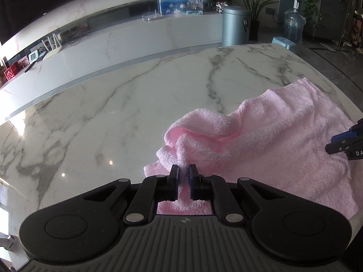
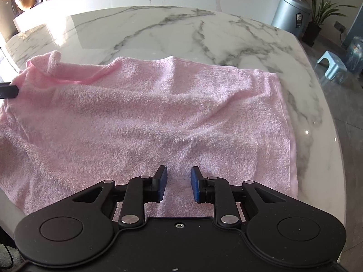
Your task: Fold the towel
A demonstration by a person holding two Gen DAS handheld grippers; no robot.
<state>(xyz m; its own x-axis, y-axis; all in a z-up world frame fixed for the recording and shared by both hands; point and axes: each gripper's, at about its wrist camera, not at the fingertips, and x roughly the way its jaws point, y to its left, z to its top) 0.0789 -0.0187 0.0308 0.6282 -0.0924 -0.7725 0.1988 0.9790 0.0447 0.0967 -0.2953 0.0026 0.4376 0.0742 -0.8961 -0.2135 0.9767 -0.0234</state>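
A pink terry towel [image 1: 283, 136] lies rumpled on the white marble table [image 1: 136, 104]. My left gripper [image 1: 183, 170] is shut on a bunched left corner of the towel, which rises in a fold just ahead of the fingers. In the right wrist view the towel [image 2: 145, 117] spreads wide across the table [image 2: 204, 34], its far left corner curled over. My right gripper [image 2: 179, 176] is open, its blue pads over the towel's near edge with cloth between them. It shows at the right edge of the left wrist view [image 1: 347, 145]. The left gripper shows at the left edge of the right wrist view [image 2: 8, 91].
A long white counter [image 1: 136, 43] runs behind the table with pictures and small items. A grey bin [image 1: 236, 26], a potted plant [image 1: 256, 4], a water bottle [image 1: 293, 26] and a pale blue stool [image 2: 332, 66] stand on the floor to the right.
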